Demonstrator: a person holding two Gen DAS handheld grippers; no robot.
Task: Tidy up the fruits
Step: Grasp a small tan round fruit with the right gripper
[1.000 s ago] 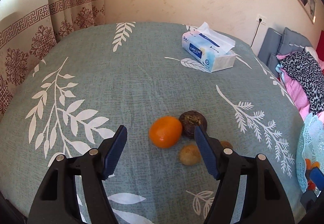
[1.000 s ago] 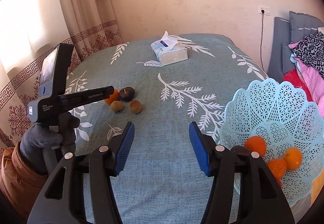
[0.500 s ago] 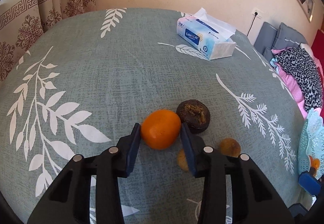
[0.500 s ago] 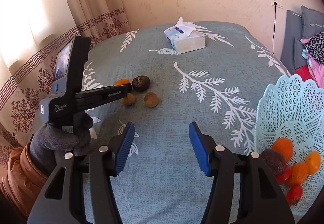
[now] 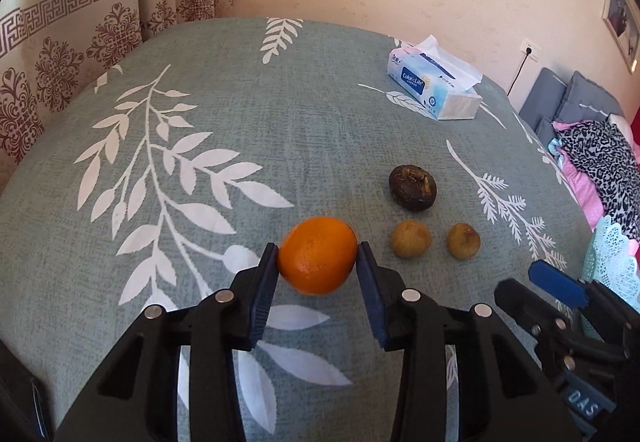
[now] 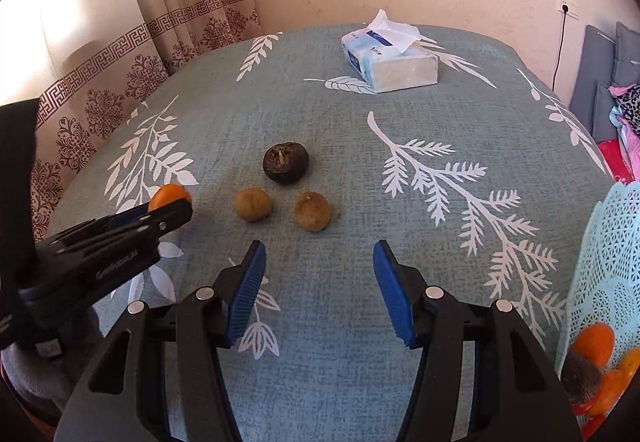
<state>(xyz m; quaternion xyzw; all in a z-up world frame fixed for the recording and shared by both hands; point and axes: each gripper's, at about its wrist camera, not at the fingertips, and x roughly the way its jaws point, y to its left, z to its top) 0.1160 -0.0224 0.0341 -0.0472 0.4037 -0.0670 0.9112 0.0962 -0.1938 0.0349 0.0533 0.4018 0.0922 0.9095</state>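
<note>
Left gripper [image 5: 317,257]: fingers just closed, clamped on the orange [image 5: 317,255], left of the other fruit on the bed [image 5: 224,130]. Dark fruit [image 6: 285,164] farther back; two brown fruits [image 6: 253,205] [image 6: 313,211] side by side nearer. Right gripper [image 6: 319,274]: fingers part open, holding nothing, near side of them. Basket [image 6: 600,282] far right, fruit inside.
</note>
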